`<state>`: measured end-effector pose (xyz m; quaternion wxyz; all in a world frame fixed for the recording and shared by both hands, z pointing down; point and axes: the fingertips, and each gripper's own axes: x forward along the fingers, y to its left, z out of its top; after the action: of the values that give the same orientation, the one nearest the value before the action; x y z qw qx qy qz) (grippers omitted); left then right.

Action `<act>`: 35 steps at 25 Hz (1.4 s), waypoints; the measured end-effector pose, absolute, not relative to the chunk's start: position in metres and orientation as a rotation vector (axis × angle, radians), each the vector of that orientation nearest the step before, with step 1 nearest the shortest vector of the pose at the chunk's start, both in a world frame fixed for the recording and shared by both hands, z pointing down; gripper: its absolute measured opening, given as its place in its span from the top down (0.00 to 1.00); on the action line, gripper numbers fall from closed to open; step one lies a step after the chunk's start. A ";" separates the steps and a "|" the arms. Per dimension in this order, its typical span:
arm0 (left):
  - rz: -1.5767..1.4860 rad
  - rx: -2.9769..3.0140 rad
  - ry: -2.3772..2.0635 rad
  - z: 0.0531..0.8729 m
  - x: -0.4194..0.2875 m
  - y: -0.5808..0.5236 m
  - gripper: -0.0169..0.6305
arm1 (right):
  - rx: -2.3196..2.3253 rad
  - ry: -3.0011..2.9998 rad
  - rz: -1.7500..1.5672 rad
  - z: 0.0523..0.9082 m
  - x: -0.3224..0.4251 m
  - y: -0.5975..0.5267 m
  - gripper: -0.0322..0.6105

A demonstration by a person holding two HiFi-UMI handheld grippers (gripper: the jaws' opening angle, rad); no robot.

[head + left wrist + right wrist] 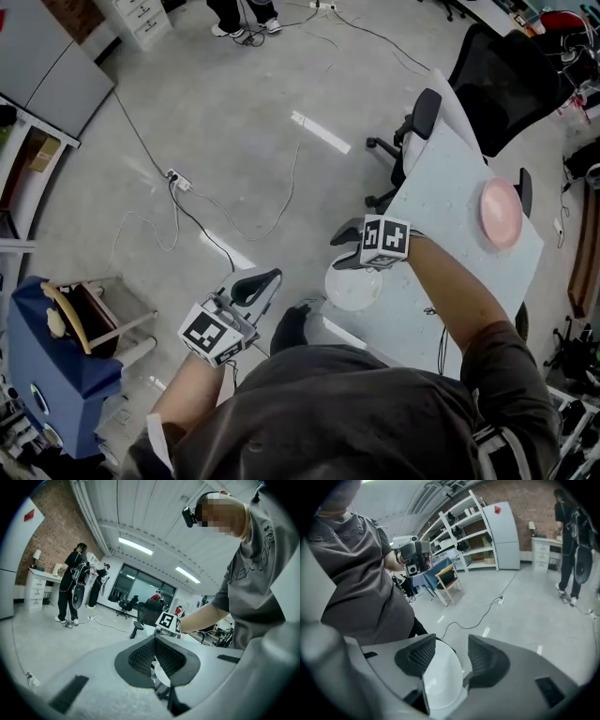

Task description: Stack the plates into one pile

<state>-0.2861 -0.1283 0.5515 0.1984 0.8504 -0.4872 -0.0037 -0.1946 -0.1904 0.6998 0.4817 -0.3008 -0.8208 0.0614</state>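
White plate (354, 289) lies between spread jaws of right tool (347, 251); left tool (258, 284) pressed together.

Layout, all referenced to the table (441, 178).
On it, near-left corner: one plate (353, 289).
On it, far-right end: second plate (502, 214) — well apart from the first.
Above the near-left corner, over the first plate's far rim: right gripper (345, 248).
Off the table's left side, over the floor, near the first plate: left gripper (262, 281).
Just behind the table's far-left side: office chair (492, 80).
Well left of the table, on the floor: power strip (178, 179).
Farther left still — wooden chair (89, 319).
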 end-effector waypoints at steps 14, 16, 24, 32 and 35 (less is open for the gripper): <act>-0.010 2.273 -1.361 0.591 -0.299 -0.130 0.96 | -1.023 -1.715 0.182 0.759 -0.175 -0.168 0.79; -0.007 2.286 -1.347 0.589 -0.295 -0.137 0.96 | -1.048 -1.727 0.186 0.749 -0.174 -0.169 0.84; -0.003 2.361 -1.251 0.575 -0.272 -0.155 0.96 | -1.029 -1.874 0.403 0.692 -0.156 -0.171 0.94; 0.003 2.494 -1.069 0.551 -0.220 -0.183 0.96 | -0.690 -2.242 0.635 0.631 -0.125 -0.215 0.94; 0.018 2.558 -0.973 0.542 -0.189 -0.195 0.96 | -0.475 -2.378 0.722 0.613 -0.092 -0.239 0.94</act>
<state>-0.1894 -0.1951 0.5421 0.2010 0.9155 -0.3483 0.0063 -0.0916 -0.2391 0.6135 0.3009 -0.1790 -0.8963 0.2722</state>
